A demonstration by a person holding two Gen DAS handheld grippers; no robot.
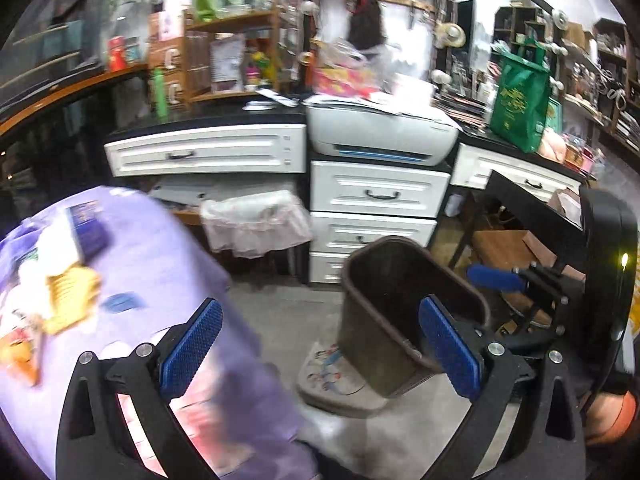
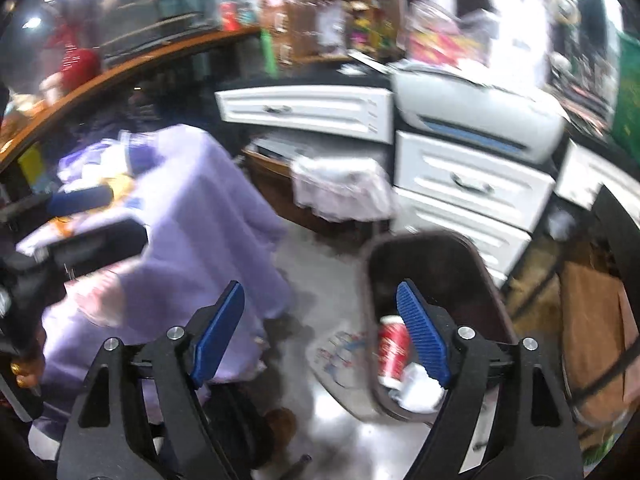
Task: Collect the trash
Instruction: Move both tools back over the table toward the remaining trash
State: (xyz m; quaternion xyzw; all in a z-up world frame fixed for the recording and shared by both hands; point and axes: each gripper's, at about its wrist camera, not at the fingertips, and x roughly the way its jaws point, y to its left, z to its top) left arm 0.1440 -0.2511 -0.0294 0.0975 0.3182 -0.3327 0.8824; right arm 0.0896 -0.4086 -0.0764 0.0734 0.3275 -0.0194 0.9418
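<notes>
The left gripper point(image 1: 320, 348) stood wide open at the lower centre of the left wrist view, with nothing between its blue pads point(image 1: 191, 347). The right gripper point(image 2: 320, 332) was likewise wide open in the lower centre of its own view and held nothing. A dark brown trash bin point(image 1: 384, 320) stood on the grey floor point(image 1: 288, 320), right of centre in the left wrist view, its base resting on a small printed mat point(image 1: 332, 376). In the right wrist view, the bin point(image 2: 440, 264) occupied the lower right, and inside it lay a red can point(image 2: 394, 350) beside crumpled white paper point(image 2: 420, 390). A table under a lilac cloth point(image 1: 160, 264) filled the lower left of the left wrist view; blurred small items, among them a yellow packet point(image 1: 72, 296) and a dark blue box point(image 1: 90, 226), lay on it. White drawers point(image 1: 380, 190) and a white printer point(image 1: 384, 132) occupied the centre background, and a green tote bag point(image 1: 520, 96) stood at the upper right. A second bin lined with a pale plastic bag point(image 1: 256, 220) stood below the desk.
</notes>
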